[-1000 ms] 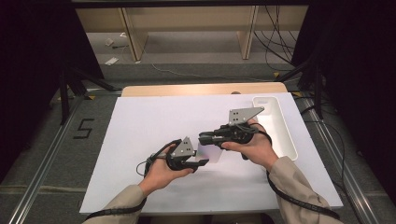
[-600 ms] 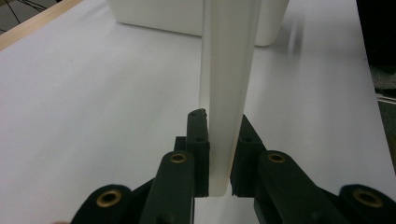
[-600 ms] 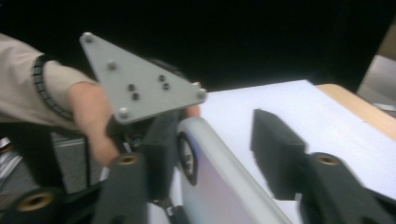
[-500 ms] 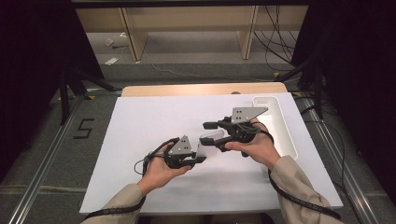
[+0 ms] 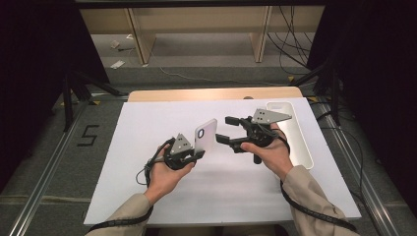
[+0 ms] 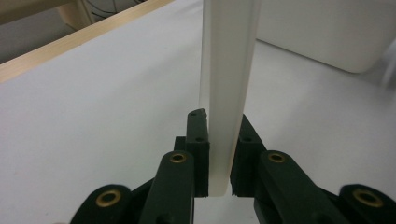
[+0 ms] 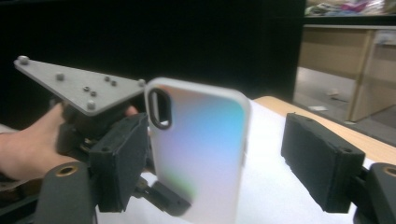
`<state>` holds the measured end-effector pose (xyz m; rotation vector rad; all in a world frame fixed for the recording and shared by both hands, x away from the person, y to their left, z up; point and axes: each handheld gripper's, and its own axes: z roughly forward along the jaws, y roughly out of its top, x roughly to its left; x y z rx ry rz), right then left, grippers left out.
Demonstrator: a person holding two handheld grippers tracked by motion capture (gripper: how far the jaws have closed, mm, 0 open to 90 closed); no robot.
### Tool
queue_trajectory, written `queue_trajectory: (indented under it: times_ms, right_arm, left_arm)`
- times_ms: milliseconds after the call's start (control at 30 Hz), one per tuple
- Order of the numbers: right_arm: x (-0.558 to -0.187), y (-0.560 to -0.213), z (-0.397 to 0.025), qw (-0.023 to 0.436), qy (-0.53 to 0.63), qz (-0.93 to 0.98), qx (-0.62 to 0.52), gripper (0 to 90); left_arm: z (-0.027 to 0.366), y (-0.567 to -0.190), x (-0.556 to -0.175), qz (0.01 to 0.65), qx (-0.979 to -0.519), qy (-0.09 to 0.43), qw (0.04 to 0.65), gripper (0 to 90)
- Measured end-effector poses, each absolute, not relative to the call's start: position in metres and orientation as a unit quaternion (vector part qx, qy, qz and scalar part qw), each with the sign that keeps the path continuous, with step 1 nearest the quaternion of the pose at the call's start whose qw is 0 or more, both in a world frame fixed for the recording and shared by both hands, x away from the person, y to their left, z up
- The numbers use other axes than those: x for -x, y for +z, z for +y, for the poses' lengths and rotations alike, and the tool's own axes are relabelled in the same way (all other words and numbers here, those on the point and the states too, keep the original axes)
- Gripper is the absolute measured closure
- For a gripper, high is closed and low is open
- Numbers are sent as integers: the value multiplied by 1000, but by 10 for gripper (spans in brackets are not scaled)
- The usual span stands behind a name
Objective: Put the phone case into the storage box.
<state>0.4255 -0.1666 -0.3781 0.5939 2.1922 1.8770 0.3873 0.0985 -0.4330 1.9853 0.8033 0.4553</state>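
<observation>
Pickup judged done: phone case (image 5: 205, 135) up off the white counter (image 5: 147, 196), clamped by its lower end in the left tool (image 5: 196, 155), jaws pressed on both flat faces, seen edge-on in the left gripper view (image 6: 227, 93) with pads (image 6: 198, 154) tight on either side. Held above mid-counter, between the two hands, no contact with the surface. Right tool (image 5: 223, 129) spread wide, nothing in it, level with the case and just beside it; in the right gripper view case (image 7: 198, 154) sits between the two open pads (image 7: 322, 158), not touched by either. Looks like a handover or a two-tool regrip in hand; closing of the right tool and release by the left not yet done, final placement also left. White tray (image 5: 295, 142) lying flat at the counter's right edge, well apart from the case, possibly the target, cannot tell. Long axis of case roughly upright, tipped slightly toward the right side in the high view. Camera cutout at the upper end, iridescent back face turned toward the right tool, thin edge toward the left tool's camera. Bottom end hidden down in the left jaws.
</observation>
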Motion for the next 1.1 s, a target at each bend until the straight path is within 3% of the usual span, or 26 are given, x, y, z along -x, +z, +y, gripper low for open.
queue_trajectory:
  times_ms: [267, 1100]
  right_arm:
    - [-425, -389, -163, 126, 623, 731, -247, 167]
    - [-417, -394, -145, 147, 626, 715, -274, 94]
  left_arm:
    - [102, -432, -389, 355, -795, 195, 453, 803]
    - [91, -434, -391, 365, -795, 174, 452, 803]
